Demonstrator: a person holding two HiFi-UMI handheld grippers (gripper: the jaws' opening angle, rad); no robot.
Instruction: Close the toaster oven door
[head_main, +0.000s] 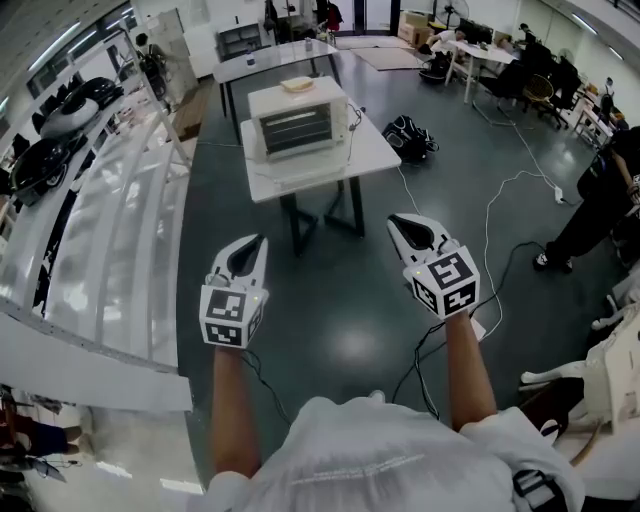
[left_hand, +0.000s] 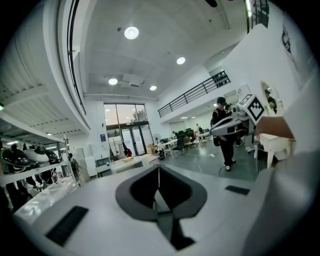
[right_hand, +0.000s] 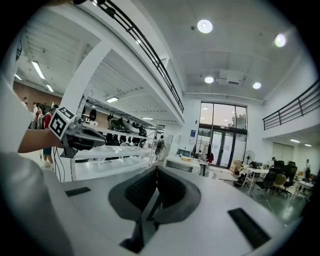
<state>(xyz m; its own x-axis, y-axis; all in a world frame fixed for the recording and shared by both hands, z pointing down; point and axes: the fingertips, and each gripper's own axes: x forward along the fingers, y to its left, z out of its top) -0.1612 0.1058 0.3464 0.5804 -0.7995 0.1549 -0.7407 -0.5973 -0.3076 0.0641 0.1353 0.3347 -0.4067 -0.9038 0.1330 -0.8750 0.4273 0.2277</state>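
1. left gripper (head_main: 261, 241): held out ahead on a bare forearm and pointing forward, tipped slightly down over the grey floor (head_main: 345, 320). Jaws are pressed together with nothing between them.
2. right gripper (head_main: 393, 221): same pose, roughly parallel to the left and well apart from it. Jaws are closed tight and empty.
3. toaster oven (head_main: 297, 120): stands on a white table (head_main: 330, 165), well ahead of both grippers, with its front towards the person. A tan object (head_main: 297, 86) lies on top. How the door sits cannot be told at this range.
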